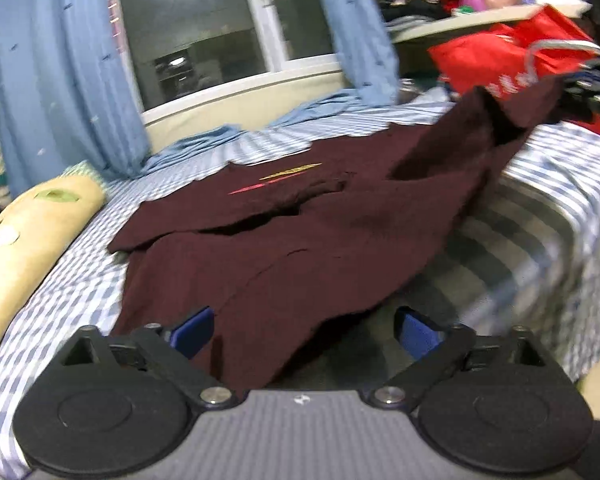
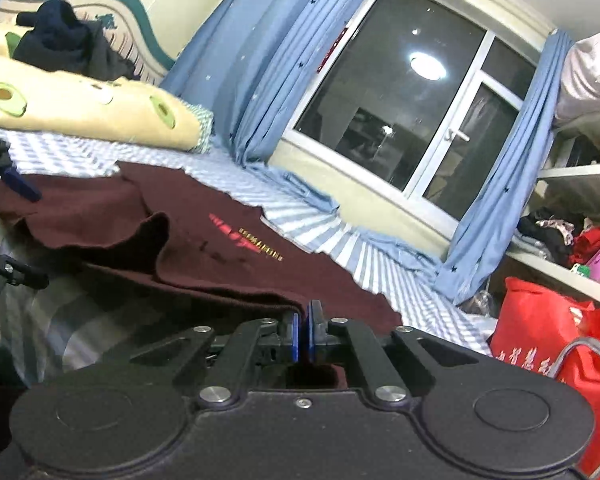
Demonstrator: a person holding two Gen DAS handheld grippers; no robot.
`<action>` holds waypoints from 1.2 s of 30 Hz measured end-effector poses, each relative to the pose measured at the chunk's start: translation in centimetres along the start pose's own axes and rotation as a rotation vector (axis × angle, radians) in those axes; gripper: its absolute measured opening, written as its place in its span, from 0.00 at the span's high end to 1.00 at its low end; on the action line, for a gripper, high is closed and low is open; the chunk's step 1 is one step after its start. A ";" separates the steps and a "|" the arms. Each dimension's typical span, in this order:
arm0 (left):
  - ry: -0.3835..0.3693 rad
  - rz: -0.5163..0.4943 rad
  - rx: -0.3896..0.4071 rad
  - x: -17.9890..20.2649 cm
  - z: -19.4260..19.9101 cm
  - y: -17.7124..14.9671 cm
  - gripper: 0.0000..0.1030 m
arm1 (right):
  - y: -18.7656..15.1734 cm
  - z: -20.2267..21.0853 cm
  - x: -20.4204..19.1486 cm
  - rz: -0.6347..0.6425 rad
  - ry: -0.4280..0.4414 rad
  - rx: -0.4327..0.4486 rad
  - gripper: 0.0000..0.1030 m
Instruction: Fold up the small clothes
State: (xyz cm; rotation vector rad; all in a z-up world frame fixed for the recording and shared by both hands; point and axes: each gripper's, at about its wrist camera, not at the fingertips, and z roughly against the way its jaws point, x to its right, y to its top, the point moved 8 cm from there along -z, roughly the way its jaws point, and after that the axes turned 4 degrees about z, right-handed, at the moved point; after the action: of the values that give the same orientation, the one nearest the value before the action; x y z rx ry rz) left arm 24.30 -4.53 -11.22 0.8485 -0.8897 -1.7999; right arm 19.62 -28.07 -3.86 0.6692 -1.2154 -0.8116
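Observation:
A maroon garment with a red and gold chest print lies spread on the blue-and-white checked bed. Its near hem hangs over the bed's front edge. My left gripper stands open at that hem, with fabric between the blue pads but not pinched. My right gripper is shut on a corner of the garment. In the left wrist view that corner is lifted off the bed at the upper right, held by the right gripper. One left fingertip shows at the right wrist view's left edge.
A yellow avocado-print pillow lies along the bed's head end with dark clothes heaped behind it. Blue curtains frame a dark window. A red bag and a cluttered shelf stand past the bed's far end.

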 end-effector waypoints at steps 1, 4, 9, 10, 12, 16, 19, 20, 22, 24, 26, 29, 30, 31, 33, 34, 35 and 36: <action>0.022 0.017 -0.010 -0.8 -0.2 -0.1 0.12 | 0.2 0.0 0.2 -0.005 -0.002 0.003 0.97; 0.083 0.058 -0.046 -3.5 -0.8 -0.7 0.20 | 0.4 0.2 0.5 -0.011 -0.009 0.011 0.97; 0.170 0.093 -0.071 -7.4 -0.9 -1.7 0.38 | 0.1 0.5 0.4 -0.023 -0.016 0.010 0.97; 0.188 0.083 -0.075 -7.8 -1.0 -1.7 0.43 | 0.0 0.5 0.3 -0.024 -0.020 0.008 0.97; 0.218 0.062 -0.085 -8.0 -1.1 -1.9 0.48 | -0.1 0.3 0.1 -0.028 -0.028 0.005 0.97; 0.234 0.007 -0.067 -7.8 -1.1 -1.9 0.82 | -0.8 0.1 -0.5 -0.035 -0.043 -0.010 0.97; 0.242 0.019 -0.016 -7.7 -0.4 -1.2 0.93 | -1.5 0.2 -1.0 -0.026 -0.063 -0.017 0.97; 0.248 0.032 0.010 -7.8 0.0 -0.9 0.95 | -1.7 0.4 -1.2 -0.029 -0.069 -0.015 0.97; 0.268 0.061 0.082 -8.0 1.1 -0.1 0.97 | -2.0 0.9 -1.3 -0.040 -0.081 -0.004 0.98; 0.278 0.089 0.147 -8.2 2.5 0.7 0.98 | -2.1 1.5 -1.4 -0.033 -0.104 0.009 0.98; 0.278 0.115 0.201 -8.3 3.7 1.5 0.98 | -1.9 2.2 -1.2 -0.035 -0.121 0.030 0.98; 0.268 0.156 0.264 -7.8 6.0 2.3 0.97 | -1.6 3.3 -0.5 -0.038 -0.143 0.048 0.98; 0.266 0.162 0.280 -7.6 6.8 2.5 0.97 | -1.4 3.9 -0.3 -0.039 -0.151 0.057 0.98; 0.261 0.172 0.298 -7.2 7.8 2.6 0.97 | -1.2 4.6 0.0 -0.036 -0.163 0.068 0.98; 0.253 0.195 0.325 -6.9 9.9 2.7 0.97 | -0.9 6.2 0.4 -0.029 -0.184 0.087 0.98; 0.247 0.210 0.337 -6.8 11.0 2.7 0.97 | -0.7 7.2 0.7 -0.027 -0.193 0.099 0.98; 0.243 0.222 0.349 -6.7 12.1 2.6 0.97 | -0.5 8.2 0.9 -0.026 -0.201 0.110 0.98; 0.242 0.232 0.363 -6.5 13.4 2.5 0.97 | -0.2 9.4 1.0 -0.022 -0.210 0.123 0.98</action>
State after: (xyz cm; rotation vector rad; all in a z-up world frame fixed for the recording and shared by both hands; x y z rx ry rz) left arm 16.33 3.54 -1.29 1.1149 -1.1218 -1.3231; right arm 10.55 -29.24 -1.35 0.7110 -1.4593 -0.8461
